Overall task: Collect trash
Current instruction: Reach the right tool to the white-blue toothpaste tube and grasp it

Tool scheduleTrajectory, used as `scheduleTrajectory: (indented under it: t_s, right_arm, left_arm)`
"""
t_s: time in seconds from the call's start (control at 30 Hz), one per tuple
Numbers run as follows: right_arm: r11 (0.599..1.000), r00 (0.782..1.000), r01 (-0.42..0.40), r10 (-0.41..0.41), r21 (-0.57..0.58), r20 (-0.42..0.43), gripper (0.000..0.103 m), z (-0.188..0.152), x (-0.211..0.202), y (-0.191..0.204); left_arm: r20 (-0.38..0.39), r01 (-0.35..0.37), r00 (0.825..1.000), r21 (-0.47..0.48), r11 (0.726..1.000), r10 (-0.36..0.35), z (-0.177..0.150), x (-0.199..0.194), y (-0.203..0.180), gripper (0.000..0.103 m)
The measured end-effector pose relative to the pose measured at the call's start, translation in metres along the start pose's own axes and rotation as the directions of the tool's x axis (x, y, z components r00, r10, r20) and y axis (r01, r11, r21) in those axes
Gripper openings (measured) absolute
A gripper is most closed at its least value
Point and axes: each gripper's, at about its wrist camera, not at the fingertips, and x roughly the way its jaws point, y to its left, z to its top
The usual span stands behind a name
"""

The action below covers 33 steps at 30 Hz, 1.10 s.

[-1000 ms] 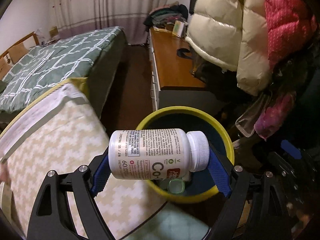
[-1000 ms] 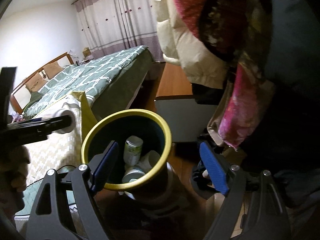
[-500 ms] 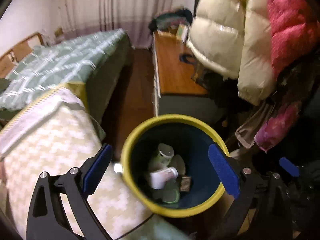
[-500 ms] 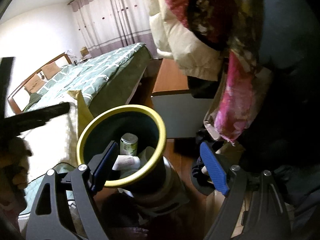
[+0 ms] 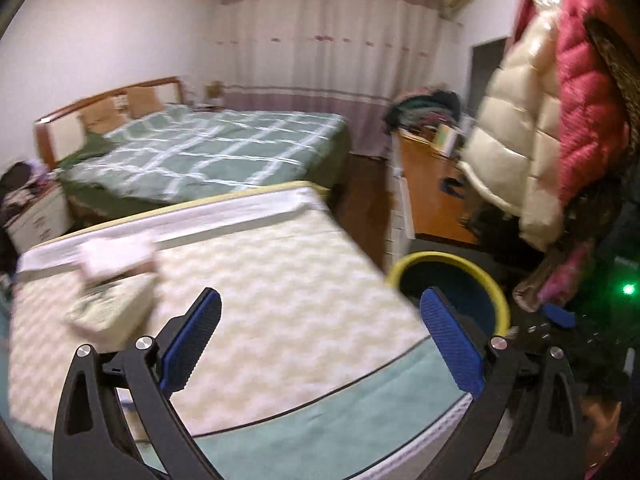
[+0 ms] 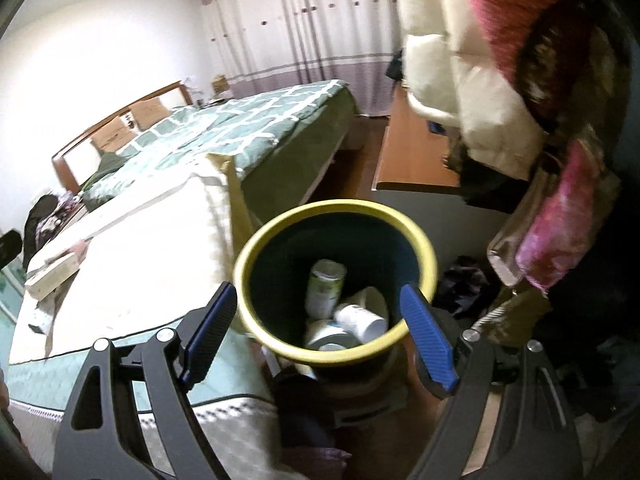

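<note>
- Bin (image 6: 416, 236) contents show only in the right wrist view: a white bottle (image 6: 360, 318) lying on its side, a taller green-labelled can (image 6: 325, 286) leaning upright, and a round lid-like piece (image 6: 328, 338) below them.
- The left wrist view catches only part of the bin's yellow rim (image 5: 448, 258) and dark inside, at the mattress corner.
- The left view shows a blurred pale box (image 5: 114, 306) and a pinkish paper (image 5: 116, 254) lying on the mattress (image 5: 288, 280); the right view shows the same box far to the left.
- The mattress top is cream, quilted in a zigzag weave, with a teal band along its side; the bin is round, with a smooth rim.
- Left gripper (image 5: 320, 340): its blue ribbed fingers (image 5: 192, 332) are spreading to nearly full width, with nothing between them.
- Right gripper (image 6: 316, 332): fingers wide apart and empty, framing the bin from above.
- A second ago the left fingers clamped the white bottle over the bin; it now lies inside, and that gripper has swung over the mattress.
</note>
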Motion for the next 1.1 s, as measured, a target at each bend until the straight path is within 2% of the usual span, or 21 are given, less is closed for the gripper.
scheduleTrajectory:
  t_s: [0.13, 0.27, 0.4, 0.5, 0.63, 0.7, 0.8, 0.93, 1.0, 1.1]
  right_arm:
    - [0.998, 0.999, -0.048, 0.047, -0.036, -0.015, 0.079, -0.002, 0.004, 0.028]
    - [0.989, 0.992, -0.122, 0.120, -0.080, -0.032, 0.079, -0.005, 0.008, 0.066]
    - [0.966, 0.978, -0.208, 0.201, -0.152, -0.062, 0.079, -0.009, 0.011, 0.119]
    - [0.938, 0.961, -0.276, 0.260, -0.212, -0.098, 0.079, -0.015, 0.014, 0.163]
    - [0.887, 0.930, -0.366, 0.337, -0.282, -0.147, 0.079, -0.023, 0.016, 0.222]
    - [0.862, 0.913, -0.407, 0.373, -0.303, -0.166, 0.079, -0.026, 0.014, 0.248]
    - [0.819, 0.889, -0.458, 0.417, -0.345, -0.190, 0.079, -0.030, 0.009, 0.286]
    - [0.762, 0.856, -0.517, 0.461, -0.391, -0.235, 0.079, -0.037, 0.009, 0.326]
    - [0.741, 0.847, -0.532, 0.461, -0.410, -0.264, 0.079, -0.043, 0.016, 0.345]
    - [0.736, 0.847, -0.530, 0.438, -0.421, -0.301, 0.076, -0.051, 0.033, 0.362]
  left_arm:
    - [0.013, -0.073, 0.997, -0.064, 0.995, 0.074, -0.018, -0.031, 0.049, 0.098]
    - [0.035, -0.168, 0.984, -0.109, 0.980, 0.173, -0.036, -0.061, 0.090, 0.098]
    - [0.051, -0.276, 0.956, -0.170, 0.946, 0.288, -0.054, -0.095, 0.133, 0.098]
    - [0.057, -0.365, 0.921, -0.215, 0.906, 0.384, -0.067, -0.123, 0.168, 0.098]
    - [0.056, -0.424, 0.889, -0.273, 0.864, 0.454, -0.082, -0.148, 0.203, 0.098]
    - [0.058, -0.433, 0.882, -0.292, 0.853, 0.468, -0.085, -0.156, 0.214, 0.098]
    - [0.066, -0.433, 0.879, -0.307, 0.847, 0.473, -0.089, -0.163, 0.223, 0.098]
    - [0.062, -0.425, 0.884, -0.310, 0.851, 0.464, -0.090, -0.160, 0.227, 0.098]
    - [0.056, -0.419, 0.888, -0.311, 0.853, 0.456, -0.091, -0.156, 0.228, 0.098]
    - [0.051, -0.408, 0.895, -0.314, 0.857, 0.444, -0.093, -0.153, 0.229, 0.098]
